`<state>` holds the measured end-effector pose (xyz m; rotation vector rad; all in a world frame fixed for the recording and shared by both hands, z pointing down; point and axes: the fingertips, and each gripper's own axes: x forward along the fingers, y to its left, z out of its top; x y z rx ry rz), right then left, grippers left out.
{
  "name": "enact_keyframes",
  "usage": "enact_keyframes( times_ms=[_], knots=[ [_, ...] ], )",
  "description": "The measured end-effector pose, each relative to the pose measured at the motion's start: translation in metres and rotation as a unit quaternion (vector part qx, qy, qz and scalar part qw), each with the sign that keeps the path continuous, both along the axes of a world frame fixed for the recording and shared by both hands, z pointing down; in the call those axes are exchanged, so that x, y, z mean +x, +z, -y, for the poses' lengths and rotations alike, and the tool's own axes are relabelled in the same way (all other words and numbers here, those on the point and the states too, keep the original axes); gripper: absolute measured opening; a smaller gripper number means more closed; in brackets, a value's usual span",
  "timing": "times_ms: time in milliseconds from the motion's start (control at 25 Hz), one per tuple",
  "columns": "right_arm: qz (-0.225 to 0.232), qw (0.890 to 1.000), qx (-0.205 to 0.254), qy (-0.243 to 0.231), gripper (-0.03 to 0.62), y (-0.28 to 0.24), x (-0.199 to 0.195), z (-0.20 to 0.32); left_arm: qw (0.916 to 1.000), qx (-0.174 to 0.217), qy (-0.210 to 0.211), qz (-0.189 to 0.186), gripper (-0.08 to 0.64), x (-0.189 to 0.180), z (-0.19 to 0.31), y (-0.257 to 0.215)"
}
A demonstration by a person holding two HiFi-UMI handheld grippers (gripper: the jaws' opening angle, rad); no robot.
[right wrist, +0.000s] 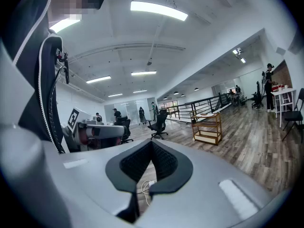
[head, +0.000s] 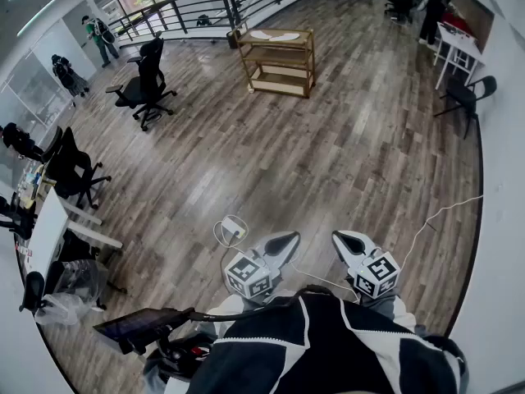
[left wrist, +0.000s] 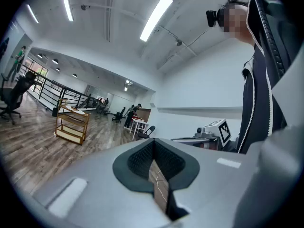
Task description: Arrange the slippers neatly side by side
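Wood-plank floor [head: 328, 138] spans big open office. Railing [head: 205, 6] far left, black chair [head: 146, 76] left, white table [head: 457, 43] far right. Wooden cart [head: 279, 60] far centre; pale slippers [head: 275, 35] on its top shelf. White cable [head: 232, 230] coiled near. 2 grippers, left gripper [head: 280, 243] and right gripper [head: 351, 243], clenched, empty, well apart from cart.

Wood, plastic, cloth, metal
Floor [head: 328, 154]: brown wood planks, slight sheen. Shelf cart [head: 279, 60]: pale wood, matt. Left tongs [head: 289, 240] & right tongs [head: 339, 239]: smooth matt grey plastic, black ribbed pads [left wrist: 137, 161]. Jacket [head: 328, 351]: black cloth w/ white piping. Railing [head: 205, 11]: dark metal.
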<state>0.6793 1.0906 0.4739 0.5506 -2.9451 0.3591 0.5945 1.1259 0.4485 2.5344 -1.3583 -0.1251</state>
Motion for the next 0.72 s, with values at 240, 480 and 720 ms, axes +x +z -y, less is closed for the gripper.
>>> enact_keyframes(
  times_ms=[240,480,720],
  knots=[
    [0.001,1.000,0.003,0.001,0.000,-0.002,0.004,-0.003,1.0000,-0.002,0.005,0.001,0.015,0.007,-0.004,0.001],
    [0.011,1.000,-0.012,0.003,0.003,-0.003,0.007,-0.008,0.9999,0.002,0.012,-0.001,0.015,0.014,-0.010,-0.002],
    [0.006,1.000,-0.017,-0.004,0.003,0.002,0.011,-0.019,0.9999,0.000,0.015,0.002,0.015,0.021,-0.016,-0.001]
  ],
)
